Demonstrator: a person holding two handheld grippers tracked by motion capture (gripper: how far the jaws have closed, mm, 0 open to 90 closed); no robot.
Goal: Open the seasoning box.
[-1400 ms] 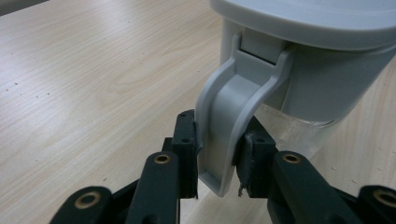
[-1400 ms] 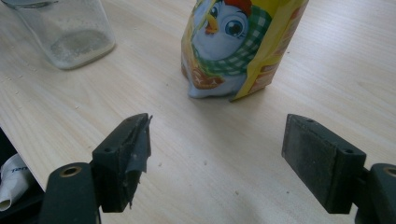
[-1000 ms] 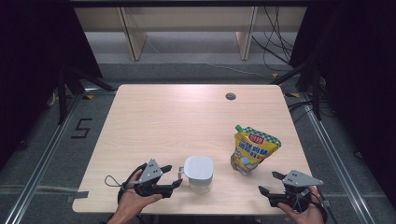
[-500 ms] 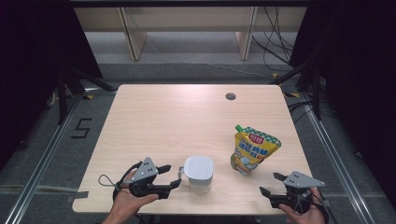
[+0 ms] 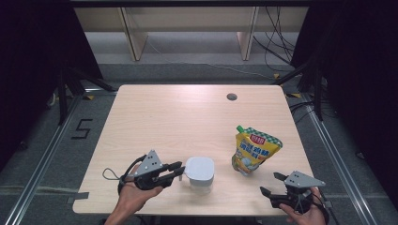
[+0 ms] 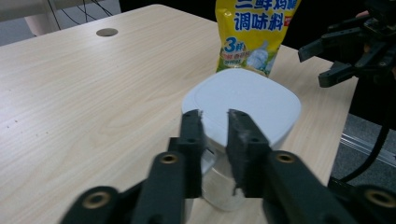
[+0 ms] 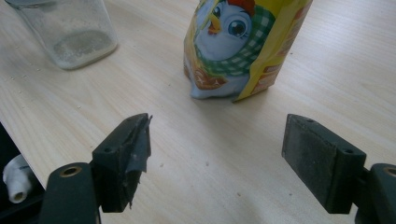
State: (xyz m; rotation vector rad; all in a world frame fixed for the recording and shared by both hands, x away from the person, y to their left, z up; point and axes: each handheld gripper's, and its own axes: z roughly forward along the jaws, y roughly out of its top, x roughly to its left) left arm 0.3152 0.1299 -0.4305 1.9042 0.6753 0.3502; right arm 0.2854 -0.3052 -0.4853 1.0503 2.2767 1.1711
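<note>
The pale wooden bench (image 5: 187,117) carries a yellow stand-up seasoning pouch with a green checked top (image 5: 254,152) toward its right front and, left of it near the front edge, a clear square jar with a white rounded lid (image 5: 200,169). The left tool (image 5: 177,170) sits at the jar's left side, its jaws having just been closing, now narrowly apart at the lid's edge; whether they pinch it cannot be told. The right tool (image 5: 270,184) rests at the front right corner, its jaws wide apart and holding nothing, near the pouch.
</note>
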